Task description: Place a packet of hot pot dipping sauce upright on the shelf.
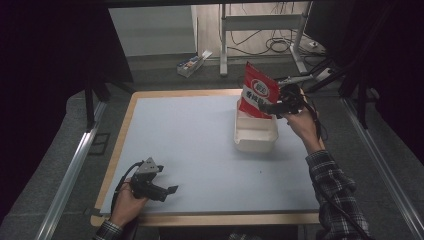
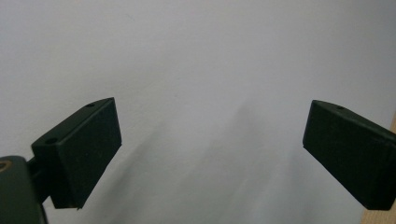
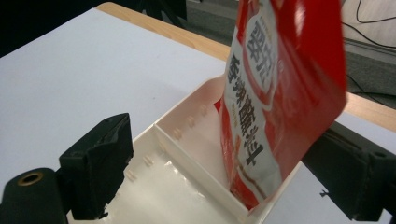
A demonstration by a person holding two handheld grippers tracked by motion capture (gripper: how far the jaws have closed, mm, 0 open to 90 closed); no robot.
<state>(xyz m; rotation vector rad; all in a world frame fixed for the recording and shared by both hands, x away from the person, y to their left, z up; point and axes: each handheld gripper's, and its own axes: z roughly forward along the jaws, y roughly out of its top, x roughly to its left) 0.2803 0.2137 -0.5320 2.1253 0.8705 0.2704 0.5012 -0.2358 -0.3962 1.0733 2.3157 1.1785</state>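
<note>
A red and white snack bag [image 1: 257, 92] stands upright in the far compartment of a white divided box [image 1: 255, 140] at the table's right back. My right gripper [image 1: 271, 108] is level with the bag, open. In the right gripper view the bag [image 3: 280, 93] leans by the right jaw, the left jaw stands well apart from it, and the box's near compartment [image 3: 154, 196] lies empty between the jaws of my right gripper [image 3: 226, 135]. My left gripper [image 1: 167, 190] rests near the front left edge, open, with bare table between the jaws of this gripper [image 2: 210, 135].
The pale table top [image 1: 190, 135] has a wooden rim. Beyond its far edge a small carton [image 1: 192, 64], a desk frame [image 1: 223, 45] and cables lie on the floor. Metal rails [image 1: 67, 185] run along both sides.
</note>
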